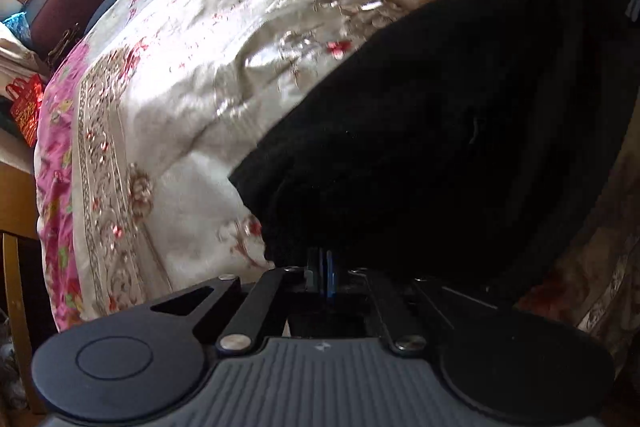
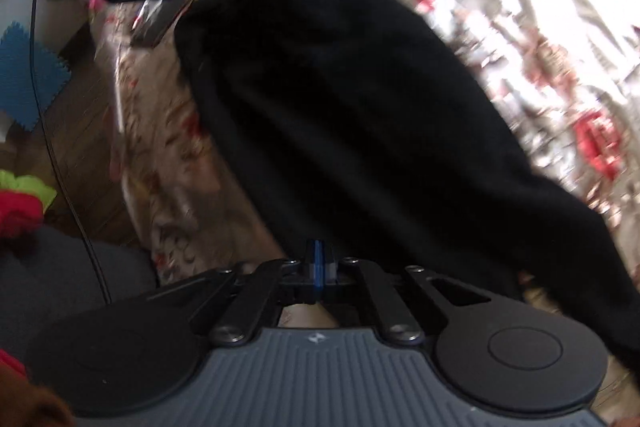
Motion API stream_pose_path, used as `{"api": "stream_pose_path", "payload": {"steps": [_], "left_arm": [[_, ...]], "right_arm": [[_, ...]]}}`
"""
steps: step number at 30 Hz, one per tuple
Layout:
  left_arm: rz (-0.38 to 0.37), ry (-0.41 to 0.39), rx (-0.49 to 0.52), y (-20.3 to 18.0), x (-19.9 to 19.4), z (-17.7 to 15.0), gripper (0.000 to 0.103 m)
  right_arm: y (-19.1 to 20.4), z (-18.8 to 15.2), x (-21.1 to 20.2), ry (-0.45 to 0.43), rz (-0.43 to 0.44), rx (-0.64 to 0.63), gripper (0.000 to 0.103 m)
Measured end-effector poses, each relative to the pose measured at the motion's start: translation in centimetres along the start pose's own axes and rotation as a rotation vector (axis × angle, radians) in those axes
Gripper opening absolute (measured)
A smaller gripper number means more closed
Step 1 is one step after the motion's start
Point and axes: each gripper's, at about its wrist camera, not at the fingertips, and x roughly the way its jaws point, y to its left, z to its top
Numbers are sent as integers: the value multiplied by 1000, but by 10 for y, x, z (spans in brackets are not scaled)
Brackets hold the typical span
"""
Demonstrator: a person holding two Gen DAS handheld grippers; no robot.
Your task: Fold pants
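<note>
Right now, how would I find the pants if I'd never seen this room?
Look for the big bed covered by a shiny cream bedspread with red flowers. Lying across it is one long dark cloth: the pants. They are plain black, the only thing there with no pattern.

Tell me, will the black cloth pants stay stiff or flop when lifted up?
Probably flop: the black cloth pants sag in soft folds between the left gripper and right gripper. They likely slide easily, since the shiny floral bedspread looks smooth. They seem light.
</note>
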Motion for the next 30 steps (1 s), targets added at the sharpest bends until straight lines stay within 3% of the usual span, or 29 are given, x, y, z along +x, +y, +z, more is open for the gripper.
{"api": "stream_pose_path", "payload": {"steps": [3, 8, 11, 13, 17, 20, 25, 30], "left_arm": [[47, 38, -56, -21, 15, -25, 19], [150, -72, -122, -24, 3, -18, 23], [163, -124, -100, -24, 2, -5, 36], [178, -133, -83, -23, 10, 2, 52], [182, -160, -20, -32, 21, 10, 55], [234, -173, 134, -48, 31, 9, 64], [265, -163, 285, -52, 37, -7, 65], [249, -205, 372, -57, 46, 6, 65]], "right_arm": [[17, -13, 37, 47, 15, 32, 2], [13, 11, 43, -112, -219, -136, 13], [7, 30, 51, -182, -341, -254, 36], [5, 40, 59, -215, -392, -327, 42], [-1, 55, 73, -216, -375, -357, 48], [1, 59, 80, -203, -379, -394, 51], [4, 58, 82, -198, -391, -417, 57], [6, 67, 89, -193, -387, -385, 58]]}}
